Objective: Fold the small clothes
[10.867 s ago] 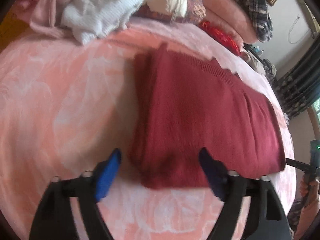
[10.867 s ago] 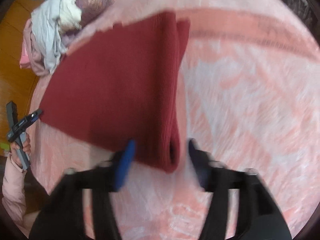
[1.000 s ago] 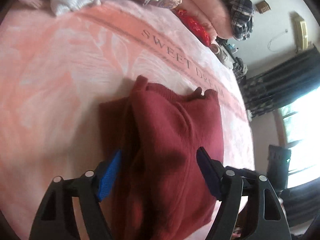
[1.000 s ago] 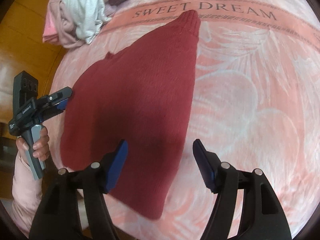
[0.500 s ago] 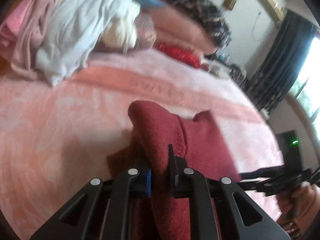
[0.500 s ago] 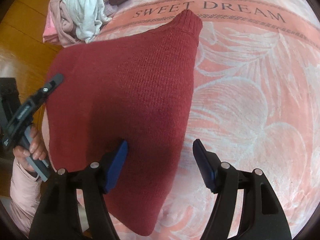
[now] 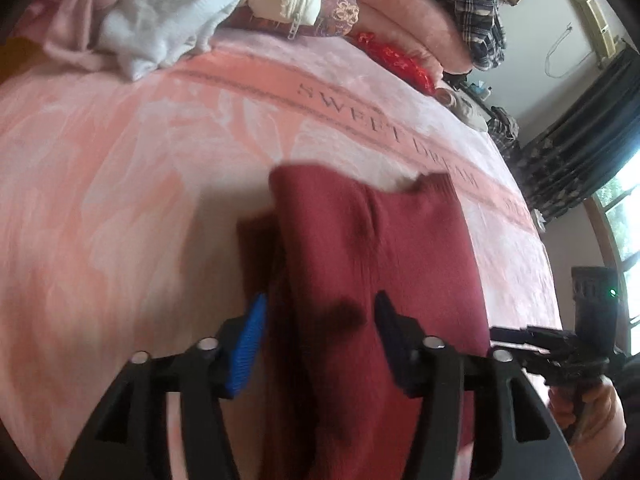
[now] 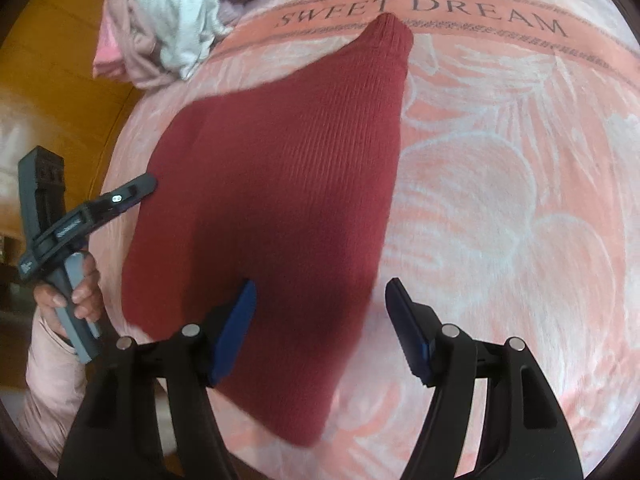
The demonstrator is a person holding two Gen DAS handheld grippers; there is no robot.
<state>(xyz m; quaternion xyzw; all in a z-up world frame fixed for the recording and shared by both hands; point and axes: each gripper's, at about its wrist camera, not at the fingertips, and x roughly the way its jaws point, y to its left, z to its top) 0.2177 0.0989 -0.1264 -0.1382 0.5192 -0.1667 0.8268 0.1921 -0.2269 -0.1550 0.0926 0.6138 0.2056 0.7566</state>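
Note:
A dark red knit sweater (image 7: 400,256) lies folded on the pink blanket (image 7: 120,160). My left gripper (image 7: 318,328) is open, its blue pads on either side of the sweater's near left edge. In the right wrist view the sweater (image 8: 288,168) spreads from the "SWEET DREAM" band toward me. My right gripper (image 8: 320,312) is open over the sweater's near right edge, holding nothing. The left gripper (image 8: 132,192) also shows at the sweater's left side, held by a hand.
A heap of white and pink clothes (image 7: 152,12) lies at the bed's far left, also in the right wrist view (image 8: 168,20). Pink bedding and a plaid garment (image 7: 476,4) are stacked at the head. Orange wood floor (image 8: 52,92) runs beside the bed.
My left gripper was shut on a lifted fold of the sweater half a second ago; it is now open and the fold lies lower. The right gripper stayed open.

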